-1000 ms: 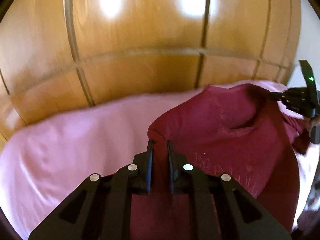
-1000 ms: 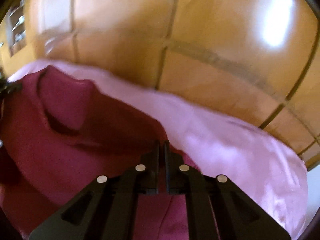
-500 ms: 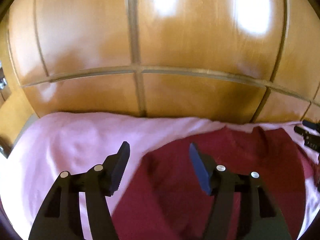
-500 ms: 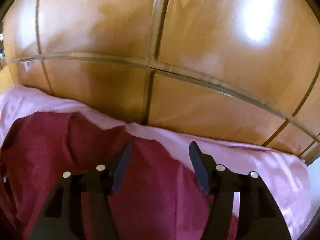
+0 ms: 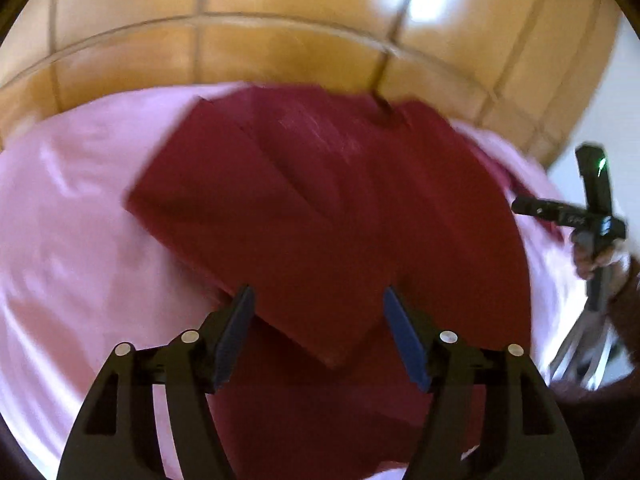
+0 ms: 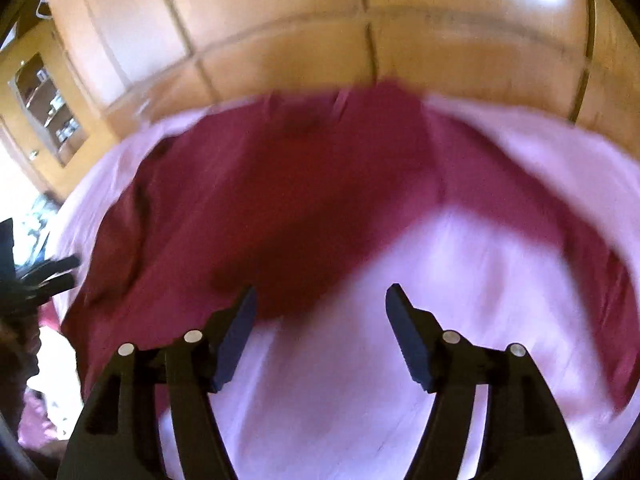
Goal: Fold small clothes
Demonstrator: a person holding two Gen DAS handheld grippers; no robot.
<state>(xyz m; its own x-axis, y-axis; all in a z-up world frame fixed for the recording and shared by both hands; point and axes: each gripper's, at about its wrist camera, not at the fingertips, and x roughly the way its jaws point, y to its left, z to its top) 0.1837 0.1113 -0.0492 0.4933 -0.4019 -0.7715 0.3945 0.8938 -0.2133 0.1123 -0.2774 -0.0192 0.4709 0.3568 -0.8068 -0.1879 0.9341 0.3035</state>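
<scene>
A dark red garment (image 5: 328, 208) lies spread on a pink sheet (image 5: 72, 220), with one side folded over its middle. My left gripper (image 5: 318, 312) is open and empty above the garment's near part. My right gripper (image 6: 320, 308) is open and empty above the pink sheet (image 6: 460, 288), just off the garment's edge (image 6: 280, 208). A red sleeve (image 6: 560, 216) runs off to the right. The right gripper also shows at the right edge of the left wrist view (image 5: 576, 216). Both views are blurred.
A wooden panelled wardrobe (image 5: 280, 20) stands right behind the bed. In the right wrist view a wooden shelf unit (image 6: 44, 108) stands at the far left. The left gripper shows at that view's left edge (image 6: 44, 280).
Both grippers were shut on the garment's edge a second ago. They opened, let go of it and have drawn back and up. The garment now lies flat on the sheet.
</scene>
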